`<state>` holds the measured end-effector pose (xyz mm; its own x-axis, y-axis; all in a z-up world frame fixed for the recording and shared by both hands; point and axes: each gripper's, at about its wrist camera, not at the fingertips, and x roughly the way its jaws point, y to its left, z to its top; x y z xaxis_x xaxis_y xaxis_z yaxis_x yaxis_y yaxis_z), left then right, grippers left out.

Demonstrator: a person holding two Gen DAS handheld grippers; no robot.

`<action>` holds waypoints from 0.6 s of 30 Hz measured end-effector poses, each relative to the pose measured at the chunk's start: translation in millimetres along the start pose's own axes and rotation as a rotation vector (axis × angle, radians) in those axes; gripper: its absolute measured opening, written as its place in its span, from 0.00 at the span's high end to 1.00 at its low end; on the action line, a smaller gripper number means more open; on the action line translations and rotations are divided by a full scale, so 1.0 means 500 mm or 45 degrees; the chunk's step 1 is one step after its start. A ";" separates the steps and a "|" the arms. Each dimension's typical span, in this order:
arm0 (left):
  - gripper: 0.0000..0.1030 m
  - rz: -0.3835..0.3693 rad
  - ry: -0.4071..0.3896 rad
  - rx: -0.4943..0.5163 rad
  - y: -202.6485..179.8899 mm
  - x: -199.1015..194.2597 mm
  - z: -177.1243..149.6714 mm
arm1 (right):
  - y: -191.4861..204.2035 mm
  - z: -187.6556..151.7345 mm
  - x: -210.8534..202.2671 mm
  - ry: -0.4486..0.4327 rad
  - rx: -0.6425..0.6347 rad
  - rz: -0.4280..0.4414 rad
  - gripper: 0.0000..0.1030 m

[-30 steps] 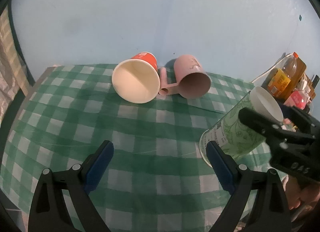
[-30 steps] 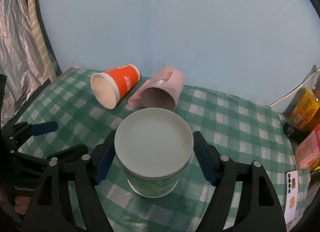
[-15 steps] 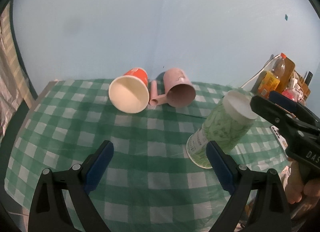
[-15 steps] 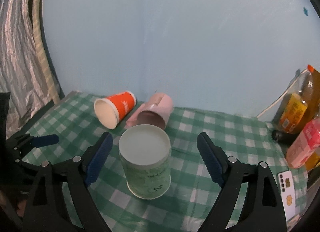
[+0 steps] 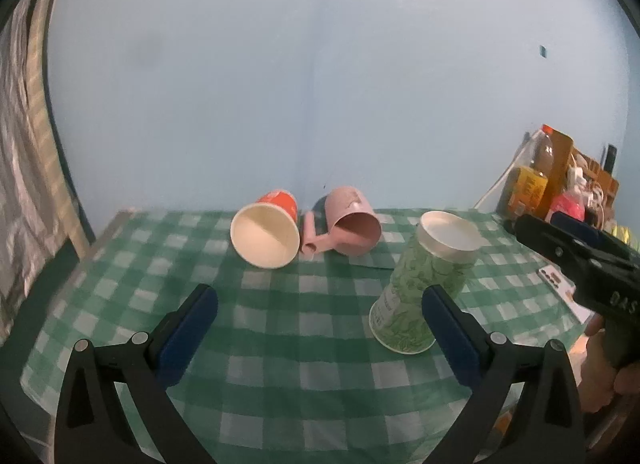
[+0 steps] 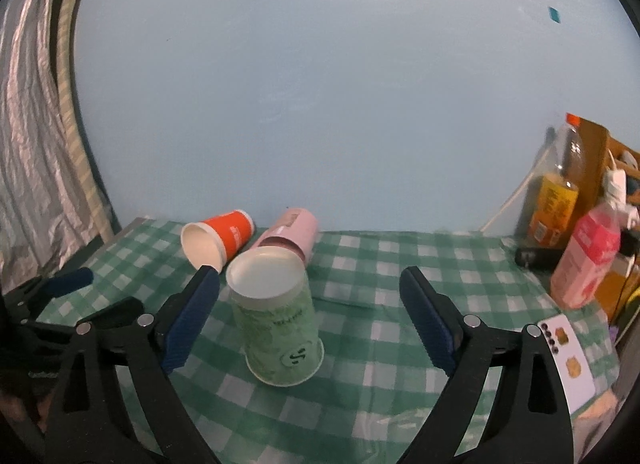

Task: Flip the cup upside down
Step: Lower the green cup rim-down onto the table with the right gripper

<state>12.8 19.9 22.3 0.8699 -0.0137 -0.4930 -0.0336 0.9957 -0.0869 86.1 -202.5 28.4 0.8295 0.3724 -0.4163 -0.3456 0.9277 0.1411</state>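
A green patterned paper cup (image 5: 420,288) stands upside down on the green checked tablecloth (image 5: 280,328), rim down; it also shows in the right wrist view (image 6: 276,316). My right gripper (image 6: 310,316) is open and empty, drawn back from the cup, which stands apart from its left finger (image 6: 192,316). My left gripper (image 5: 318,332) is open and empty, low over the near part of the table. An orange paper cup (image 5: 266,230) and a pink mug (image 5: 352,224) lie on their sides at the back.
Bottles and cartons (image 6: 560,216) crowd the right edge, with a pink carton (image 6: 588,260) nearest. A white card (image 6: 568,360) lies at the front right. A blue wall rises behind the table. A curtain (image 6: 28,144) hangs at the left.
My right gripper has let go of the green cup and pulled back and up. The cup now stands upside down on the cloth. My left gripper has also drawn back.
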 end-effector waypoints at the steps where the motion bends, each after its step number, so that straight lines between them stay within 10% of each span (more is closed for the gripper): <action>1: 0.00 0.000 -0.017 0.011 -0.003 -0.004 -0.001 | -0.002 -0.003 -0.004 -0.004 0.005 -0.008 0.12; 18: 0.00 0.007 -0.109 0.018 -0.015 -0.026 0.000 | -0.007 -0.047 -0.025 0.019 0.032 -0.054 0.12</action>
<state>1.7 12.8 29.1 0.9086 -0.0006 -0.4176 -0.0324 0.9969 -0.0720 66.8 -211.0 12.0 0.8365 0.3326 -0.4355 -0.2993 0.9430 0.1453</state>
